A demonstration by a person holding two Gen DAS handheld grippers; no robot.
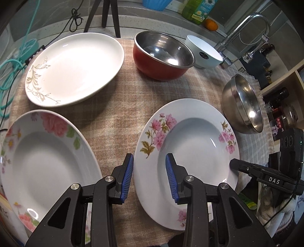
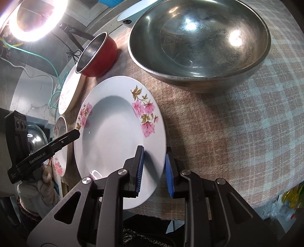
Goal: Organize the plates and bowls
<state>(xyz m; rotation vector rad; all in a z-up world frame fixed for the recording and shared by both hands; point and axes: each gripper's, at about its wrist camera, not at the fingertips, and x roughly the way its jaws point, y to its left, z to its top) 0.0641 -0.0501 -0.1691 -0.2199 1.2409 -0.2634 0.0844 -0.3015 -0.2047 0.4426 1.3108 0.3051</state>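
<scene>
A pink-flowered plate (image 1: pixel 190 144) (image 2: pixel 117 136) lies on the checked cloth. My left gripper (image 1: pixel 149 165) is open, its jaws astride the plate's left rim, one blue pad (image 1: pixel 171 174) over the plate. My right gripper (image 2: pixel 154 163) is open astride the plate's right rim, one pad (image 2: pixel 139 167) above the plate, the other (image 2: pixel 169 174) outside it. A rose-patterned plate (image 1: pixel 43 163) lies at the left, a white plate with gold leaves (image 1: pixel 76 68) behind it. A red steel bowl (image 1: pixel 163 55), a white bowl (image 1: pixel 203 51) and a steel bowl (image 1: pixel 243 102) (image 2: pixel 199 41) stand behind.
The cloth (image 1: pixel 117 117) covers a round tabletop whose edge runs close on the right. A tap (image 1: pixel 245 28) and shelves with bottles (image 1: pixel 281 106) stand at the right. Cables (image 1: pixel 11 62) and a tripod (image 1: pixel 110 17) are at the back left. A ring light (image 2: pixel 36 17) glares.
</scene>
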